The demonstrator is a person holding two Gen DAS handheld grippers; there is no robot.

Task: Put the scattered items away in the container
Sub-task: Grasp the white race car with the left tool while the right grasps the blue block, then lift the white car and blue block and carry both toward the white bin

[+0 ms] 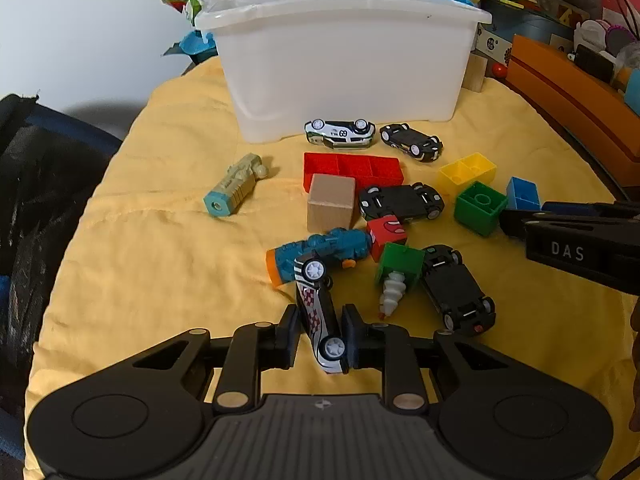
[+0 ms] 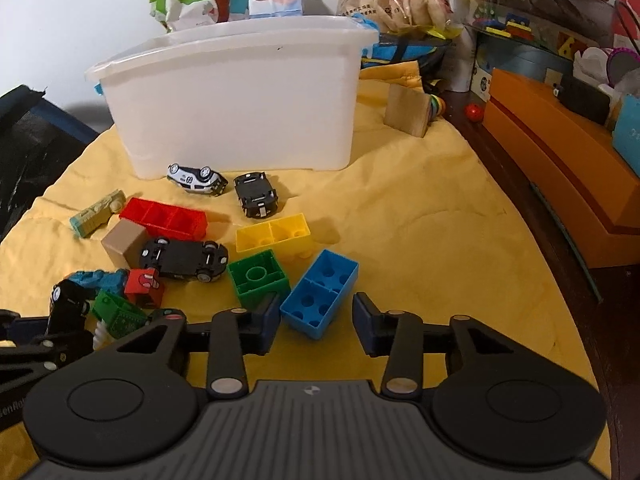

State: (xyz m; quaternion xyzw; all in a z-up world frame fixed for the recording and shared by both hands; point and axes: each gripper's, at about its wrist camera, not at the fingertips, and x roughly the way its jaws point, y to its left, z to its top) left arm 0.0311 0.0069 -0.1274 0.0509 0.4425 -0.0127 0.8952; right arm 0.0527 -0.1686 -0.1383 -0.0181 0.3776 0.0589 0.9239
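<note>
Left wrist view shows the left hand-held gripper (image 1: 320, 338) pinching a checkered toy car (image 1: 318, 312) on its side, in front of the white plastic bin (image 1: 340, 68) at the far end of the yellow cloth (image 1: 160, 260). Right wrist view shows the right hand-held gripper (image 2: 316, 322) with jaws spread around the blue building block (image 2: 320, 292), pads not pressing it, also in front of the bin.

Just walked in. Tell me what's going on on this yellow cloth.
A person is tidying toys into the white bin with two handheld grippers. The left gripper is shut on a black toy car with a checkered side. The right gripper straddles a blue brick, its right finger not yet touching. Cars and blocks remain scattered.
</note>
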